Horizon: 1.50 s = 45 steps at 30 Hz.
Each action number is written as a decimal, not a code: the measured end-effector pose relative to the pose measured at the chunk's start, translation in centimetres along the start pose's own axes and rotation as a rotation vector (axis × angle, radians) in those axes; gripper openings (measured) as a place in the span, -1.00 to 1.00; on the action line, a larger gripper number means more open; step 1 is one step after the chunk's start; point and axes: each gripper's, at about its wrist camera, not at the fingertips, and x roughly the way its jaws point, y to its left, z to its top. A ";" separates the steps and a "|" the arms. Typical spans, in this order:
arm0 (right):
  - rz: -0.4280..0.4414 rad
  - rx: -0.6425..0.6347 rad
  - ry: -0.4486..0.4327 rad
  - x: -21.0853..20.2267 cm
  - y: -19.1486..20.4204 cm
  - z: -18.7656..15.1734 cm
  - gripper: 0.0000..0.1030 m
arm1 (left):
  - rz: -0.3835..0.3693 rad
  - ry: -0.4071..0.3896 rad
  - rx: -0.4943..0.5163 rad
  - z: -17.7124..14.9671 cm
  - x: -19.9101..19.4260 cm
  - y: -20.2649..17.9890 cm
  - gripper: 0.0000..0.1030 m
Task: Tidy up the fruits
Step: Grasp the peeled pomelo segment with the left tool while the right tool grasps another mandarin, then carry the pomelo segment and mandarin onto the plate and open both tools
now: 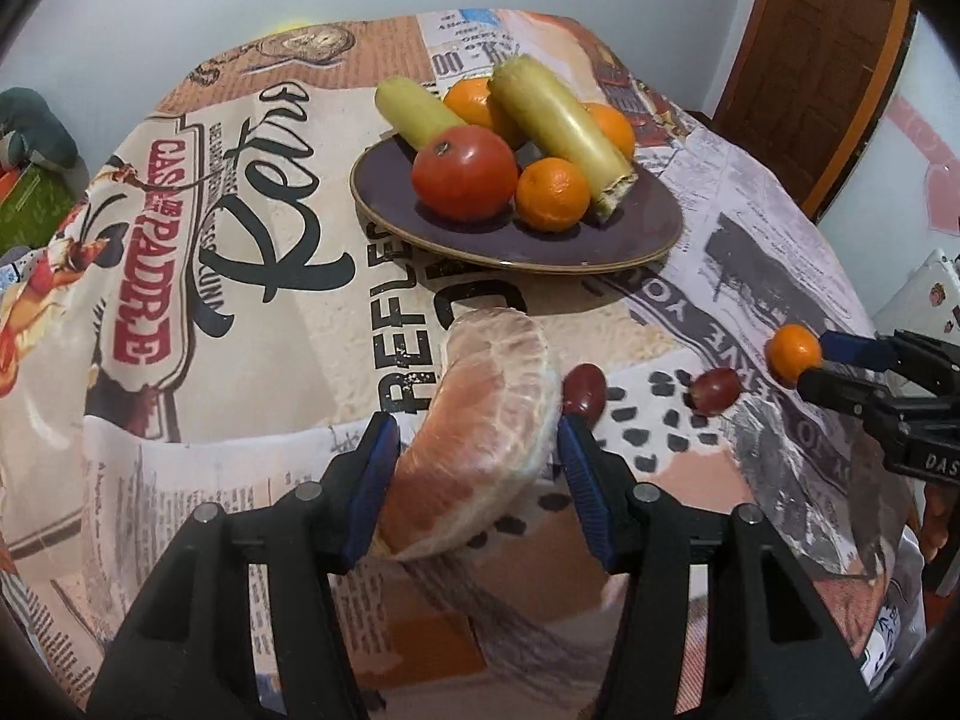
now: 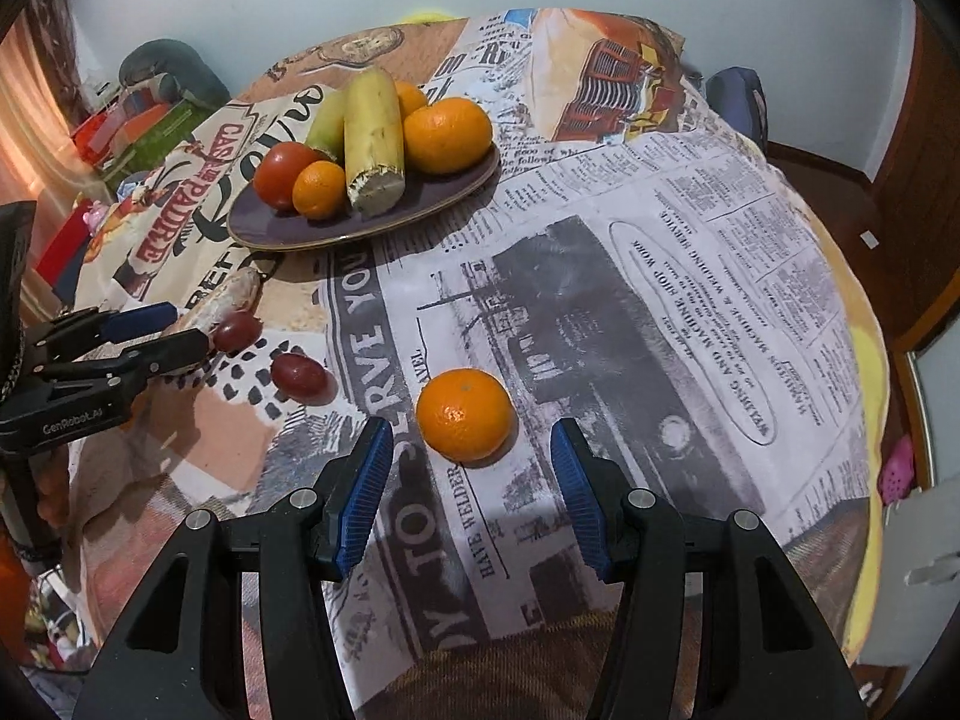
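Mandarin point(image 2: 465, 414) loose; two grapes point(image 2: 298, 373) left, plate point(image 2: 270, 228) behind.

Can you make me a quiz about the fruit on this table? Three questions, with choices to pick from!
1. Where is the tomato?
A. on the purple plate
B. on the tablecloth
C. in a gripper

2. How many small red grapes lie on the tablecloth?
A. one
B. two
C. four

3. What is the right gripper doing?
A. squeezing a mandarin
B. holding a grape
C. open, holding nothing

Answers:
1 A: it sits on the plate among other fruit.
2 B: two lie between the peeled citrus piece and the loose mandarin.
3 C: its fingers stand apart, and the loose mandarin lies ahead of them, untouched.
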 end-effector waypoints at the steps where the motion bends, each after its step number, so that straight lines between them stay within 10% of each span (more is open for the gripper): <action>1: 0.003 0.001 -0.001 0.1 0.0 0.0 -0.02 | -0.008 -0.001 -0.005 0.1 0.1 0.1 0.07; 10: 0.025 0.025 -0.008 0.9 -0.2 0.0 -0.37 | -0.029 0.001 -0.006 0.9 1.3 0.3 0.02; 45: 0.039 -0.044 -0.215 -4.8 2.1 5.5 -0.38 | -0.007 -0.288 -0.012 5.4 -8.6 -0.7 -0.09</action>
